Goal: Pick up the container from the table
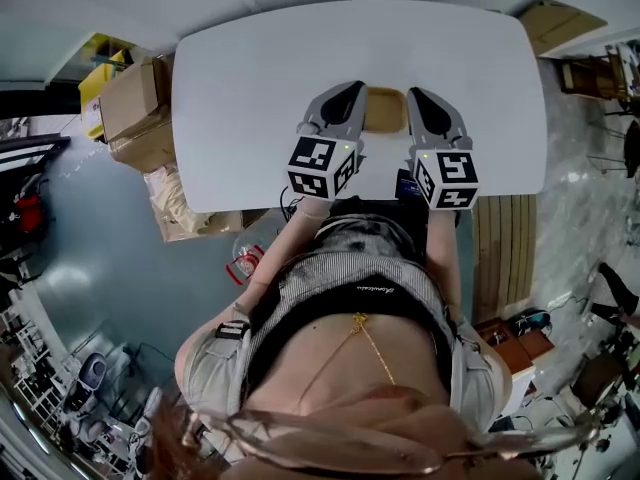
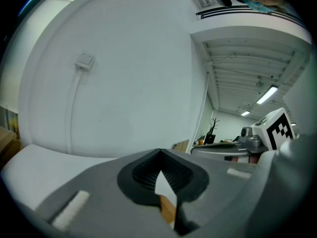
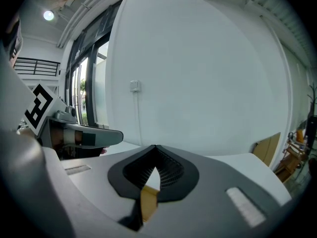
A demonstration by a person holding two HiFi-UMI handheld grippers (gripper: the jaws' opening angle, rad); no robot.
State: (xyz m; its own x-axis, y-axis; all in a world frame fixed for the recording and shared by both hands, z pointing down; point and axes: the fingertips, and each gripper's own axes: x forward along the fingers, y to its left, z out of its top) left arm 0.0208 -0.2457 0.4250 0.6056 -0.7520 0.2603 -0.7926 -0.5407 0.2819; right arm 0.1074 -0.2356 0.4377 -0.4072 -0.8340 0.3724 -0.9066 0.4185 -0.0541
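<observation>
A shallow tan container (image 1: 386, 111) lies on the white table (image 1: 250, 78) near its front edge, between my two grippers. My left gripper (image 1: 345, 96) rests just left of it and my right gripper (image 1: 420, 98) just right of it, both pointing away from the person. In the left gripper view the jaws (image 2: 161, 155) meet at the tip, and a brown sliver of the container (image 2: 168, 209) shows through the slit below. The right gripper (image 3: 155, 150) looks the same, with a tan strip of the container (image 3: 148, 202) under its pads. Neither gripper holds anything.
Cardboard boxes (image 1: 135, 108) are stacked on the floor left of the table. A slatted wooden panel (image 1: 505, 253) stands at the right, and another cardboard box (image 1: 555, 23) sits beyond the far right corner. The person's body is close to the table's front edge.
</observation>
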